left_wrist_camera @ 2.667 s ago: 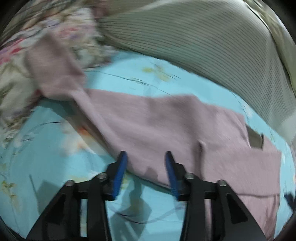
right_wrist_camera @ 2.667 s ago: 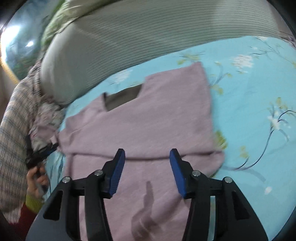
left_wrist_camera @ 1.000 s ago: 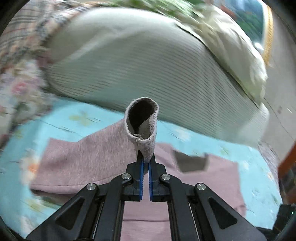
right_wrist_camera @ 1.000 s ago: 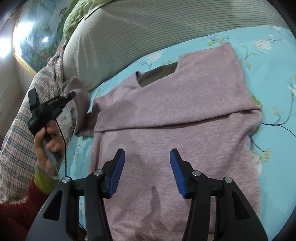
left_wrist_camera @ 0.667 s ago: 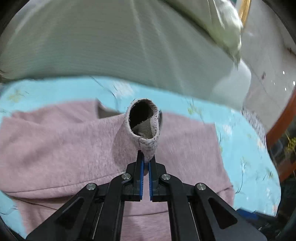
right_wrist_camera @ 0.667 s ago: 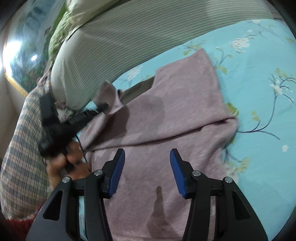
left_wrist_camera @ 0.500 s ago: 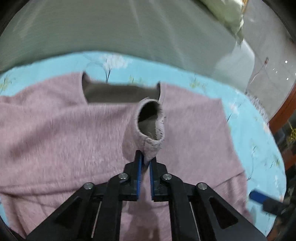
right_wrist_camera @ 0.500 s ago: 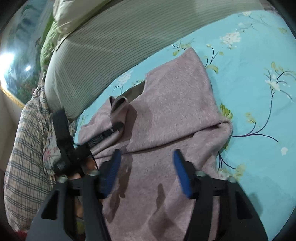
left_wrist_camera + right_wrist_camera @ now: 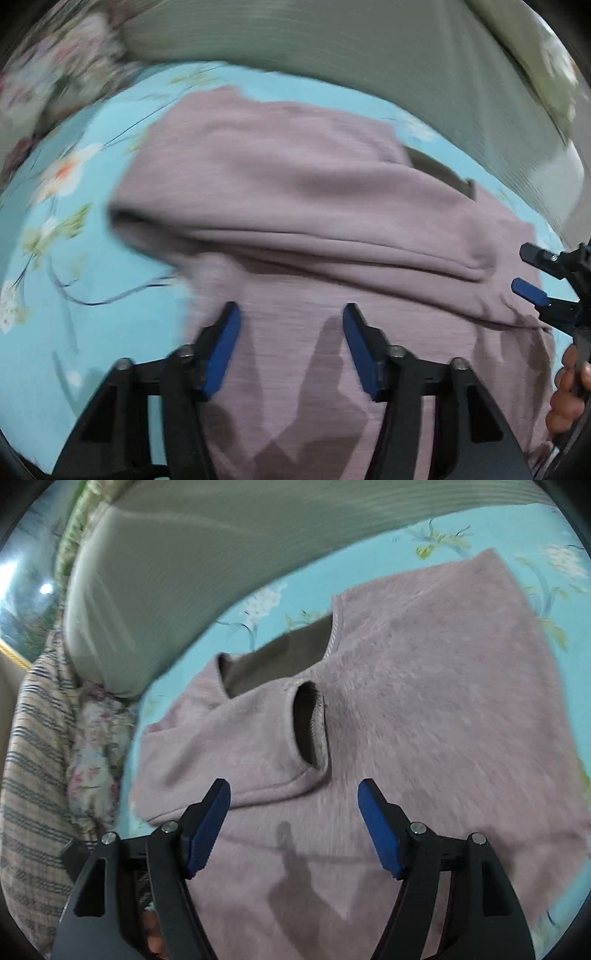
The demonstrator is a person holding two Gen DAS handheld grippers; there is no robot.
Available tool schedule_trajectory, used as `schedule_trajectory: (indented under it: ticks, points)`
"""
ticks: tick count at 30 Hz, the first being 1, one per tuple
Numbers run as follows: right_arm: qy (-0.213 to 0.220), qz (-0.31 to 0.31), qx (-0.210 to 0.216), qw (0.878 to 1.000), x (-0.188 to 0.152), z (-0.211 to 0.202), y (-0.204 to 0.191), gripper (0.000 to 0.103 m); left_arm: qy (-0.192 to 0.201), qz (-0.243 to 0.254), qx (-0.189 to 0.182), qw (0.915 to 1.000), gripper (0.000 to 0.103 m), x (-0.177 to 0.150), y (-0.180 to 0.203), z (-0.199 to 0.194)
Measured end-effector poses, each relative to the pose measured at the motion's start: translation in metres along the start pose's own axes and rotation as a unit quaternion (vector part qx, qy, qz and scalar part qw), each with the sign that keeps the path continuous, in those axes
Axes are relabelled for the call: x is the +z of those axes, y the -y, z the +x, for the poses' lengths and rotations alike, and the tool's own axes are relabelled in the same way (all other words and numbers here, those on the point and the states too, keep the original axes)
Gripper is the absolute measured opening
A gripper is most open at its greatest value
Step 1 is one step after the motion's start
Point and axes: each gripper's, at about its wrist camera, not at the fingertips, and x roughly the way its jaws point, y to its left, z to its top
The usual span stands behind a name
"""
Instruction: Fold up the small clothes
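A mauve knit sweater [image 9: 332, 192] lies flat on the turquoise floral bedsheet [image 9: 74, 258]. One sleeve [image 9: 229, 746] is laid across the chest, and its cuff [image 9: 310, 723] gapes open just below the neck opening [image 9: 280, 657]. My left gripper [image 9: 290, 332] hovers low over the sweater's body. Its jaws are opening and nothing is between them. My right gripper [image 9: 291, 801] stands open over the lower edge of the folded sleeve, also with nothing held. It shows too as the right gripper [image 9: 535, 291] at the edge of the left wrist view, with a hand [image 9: 569, 387] behind it.
A big striped grey-green pillow [image 9: 221, 546] borders the far side of the sweater. Plaid fabric [image 9: 33, 775] and floral fabric [image 9: 96, 746] are heaped at the left. Open sheet [image 9: 546, 554] shows at the right of the sweater.
The left gripper carried the cuff over the chest, let it go and sank toward the sweater with its jaws parted. The right gripper's jaws widened as it moved in over the sleeve.
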Motion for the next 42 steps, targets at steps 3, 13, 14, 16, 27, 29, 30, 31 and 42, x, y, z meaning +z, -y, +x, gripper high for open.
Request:
schedule_trajectory:
  ticks: [3, 13, 14, 16, 27, 29, 30, 31, 42]
  points:
    - [-0.007, 0.009, -0.016, 1.000, 0.004, 0.021, 0.005, 0.072, -0.009, -0.021, -0.022, 0.9995, 0.006, 0.004, -0.029, -0.003]
    - [0.065, -0.028, 0.027, 0.997, 0.021, -0.021, -0.021, 0.011, 0.028, -0.072, 0.067, 0.9948, 0.050, 0.027, -0.060, -0.013]
    - [0.079, -0.030, 0.036, 0.996, 0.023, -0.035, -0.021, 0.011, 0.024, -0.073, 0.075, 0.9942, 0.050, 0.029, -0.063, -0.011]
    - [0.117, -0.034, 0.043, 0.992, 0.030, -0.067, -0.020, 0.011, 0.011, -0.074, 0.071, 0.9947, 0.050, 0.035, -0.064, -0.002]
    - [0.105, 0.054, -0.067, 0.991, 0.029, -0.074, 0.091, 0.011, 0.009, -0.023, 0.088, 0.9958, 0.046, 0.041, -0.042, 0.015]
    - [0.107, 0.045, -0.070, 0.991, 0.026, -0.076, 0.088, 0.011, 0.014, -0.022, 0.085, 0.9960, 0.037, 0.039, -0.044, 0.011]
    - [0.119, 0.042, -0.068, 0.990, 0.026, -0.082, 0.085, 0.011, 0.020, -0.030, 0.080, 0.9961, 0.034, 0.038, -0.048, 0.007]
    - [0.144, 0.035, -0.069, 0.987, 0.026, -0.095, 0.081, 0.011, 0.028, -0.040, 0.072, 0.9962, 0.034, 0.037, -0.052, 0.002]
    - [0.113, 0.061, -0.143, 0.981, 0.016, -0.087, 0.125, 0.003, 0.012, -0.009, 0.070, 0.9974, 0.034, 0.028, -0.044, 0.011]
